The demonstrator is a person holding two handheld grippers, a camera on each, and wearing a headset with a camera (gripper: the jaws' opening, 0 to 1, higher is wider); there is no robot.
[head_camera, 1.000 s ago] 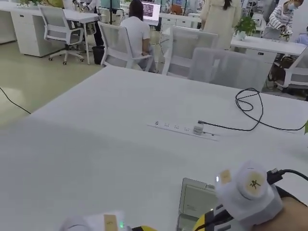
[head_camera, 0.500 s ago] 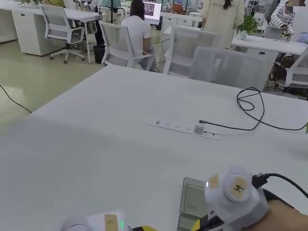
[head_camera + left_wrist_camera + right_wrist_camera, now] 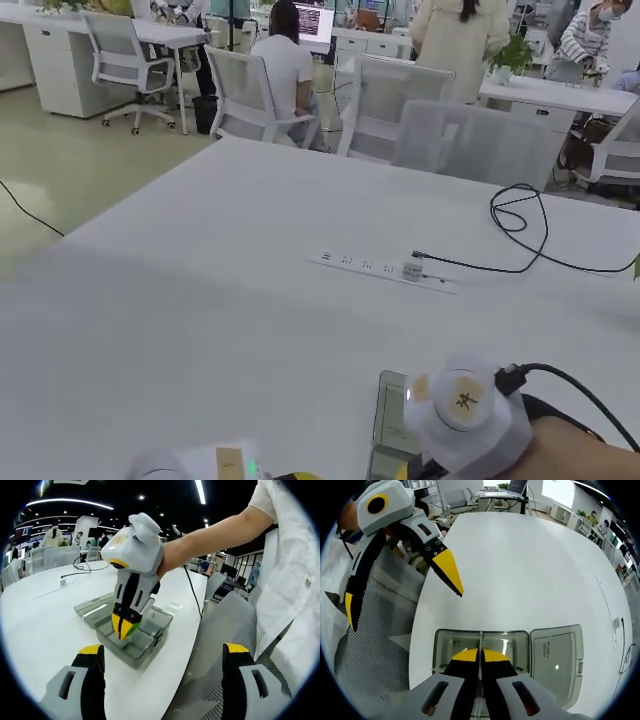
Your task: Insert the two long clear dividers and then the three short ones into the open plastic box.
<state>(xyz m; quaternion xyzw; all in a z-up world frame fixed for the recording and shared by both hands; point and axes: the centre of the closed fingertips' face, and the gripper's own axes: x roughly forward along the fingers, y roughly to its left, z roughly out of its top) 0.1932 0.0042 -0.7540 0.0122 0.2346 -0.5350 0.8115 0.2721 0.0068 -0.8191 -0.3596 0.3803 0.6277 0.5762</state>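
Note:
The open clear plastic box [image 3: 441,642] lies near the table's front edge, its lid [image 3: 557,660] folded flat beside it. My right gripper [image 3: 480,653] is shut on a thin clear divider [image 3: 480,636], seen edge-on and reaching down into the middle of the box. In the left gripper view the right gripper [image 3: 121,632] points straight down with its tips inside the box [image 3: 135,657]. My left gripper [image 3: 162,652] is open and holds nothing, a short way off the box toward the table edge. It hangs open in the air in the right gripper view too [image 3: 402,595].
A white power strip [image 3: 385,268] and a looped black cable [image 3: 520,215] lie farther back on the white table [image 3: 200,300]. Beyond it stand white office chairs [image 3: 250,95], desks and several people. A mesh chair [image 3: 215,655] stands at the table's near edge.
In the head view my right gripper has moved left and a little lower, over the box lid. The left gripper has stayed at the bottom edge.

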